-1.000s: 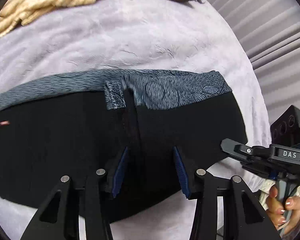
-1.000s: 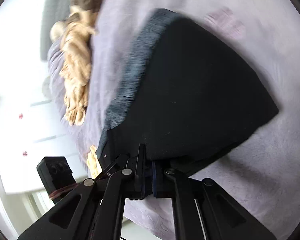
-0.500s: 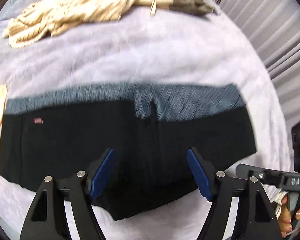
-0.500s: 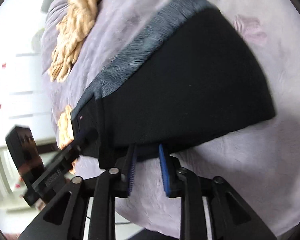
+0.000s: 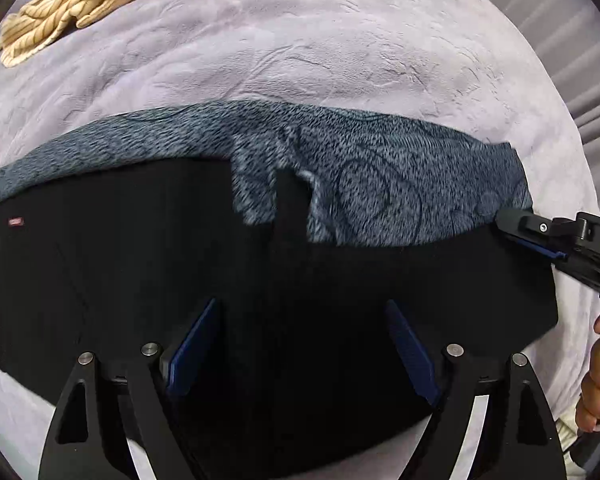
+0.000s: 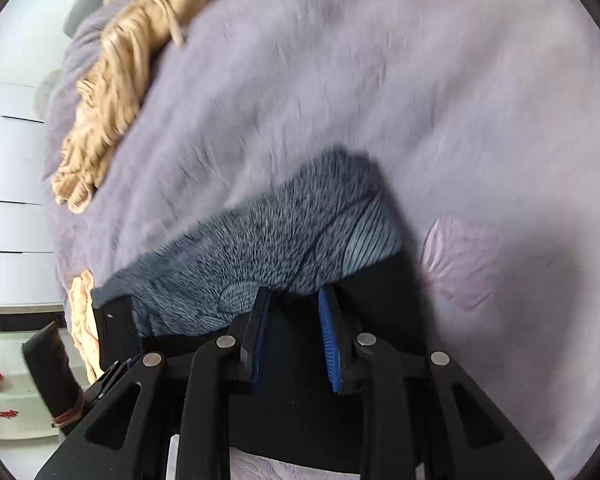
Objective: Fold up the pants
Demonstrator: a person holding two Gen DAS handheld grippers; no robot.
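Black pants (image 5: 148, 264) flat on bed (image 5: 300, 48), beneath left claw (image 5: 302, 344), jaws opening, nothing clamped; right claw (image 6: 294, 336) slightly apart above pants edge.

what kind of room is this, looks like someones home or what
Most likely a bedroom at home. The black pants lie on a soft lilac blanket spread like a bed cover, a crumpled cream striped garment lies at its far edge, and white drawer fronts stand beside the bed.
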